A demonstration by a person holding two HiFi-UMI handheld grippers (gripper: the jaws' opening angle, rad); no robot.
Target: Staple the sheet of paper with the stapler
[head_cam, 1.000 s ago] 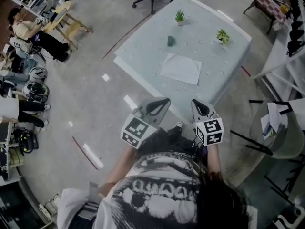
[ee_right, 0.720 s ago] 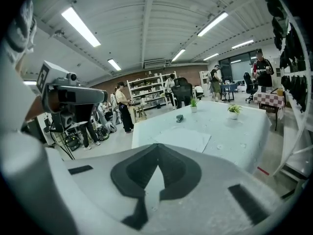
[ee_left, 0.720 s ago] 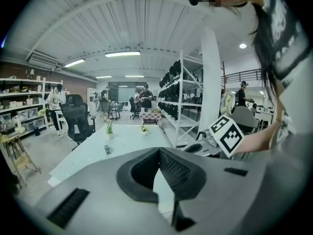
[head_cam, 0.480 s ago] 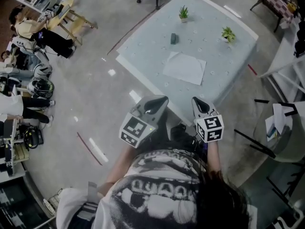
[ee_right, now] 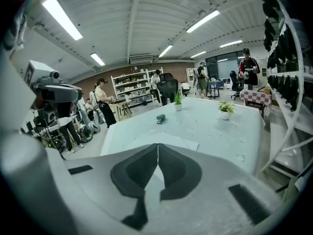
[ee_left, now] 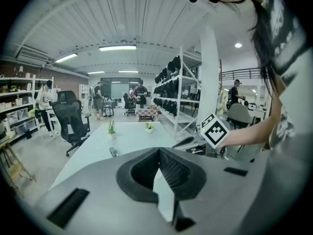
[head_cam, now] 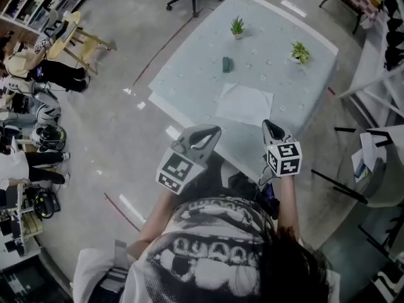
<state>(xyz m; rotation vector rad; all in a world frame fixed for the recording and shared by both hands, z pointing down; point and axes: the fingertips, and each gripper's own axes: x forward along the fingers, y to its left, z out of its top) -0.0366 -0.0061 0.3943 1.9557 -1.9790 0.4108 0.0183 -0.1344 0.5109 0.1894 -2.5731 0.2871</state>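
In the head view the sheet of paper (head_cam: 245,105) lies on the worktop (head_cam: 189,62) just ahead of the left gripper (head_cam: 201,137) and the nearer right gripper (head_cam: 271,130), with the stapler (head_cam: 226,64) farther off, left-forward; the left gripper view, then the right gripper view, show each gripper's jaws closed, holding nothing.

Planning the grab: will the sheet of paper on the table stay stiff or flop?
Probably floppy: the sheet of paper looks thin and lies flat on the table. It likely slides when pushed; nothing rests on it, the stapler sits apart.
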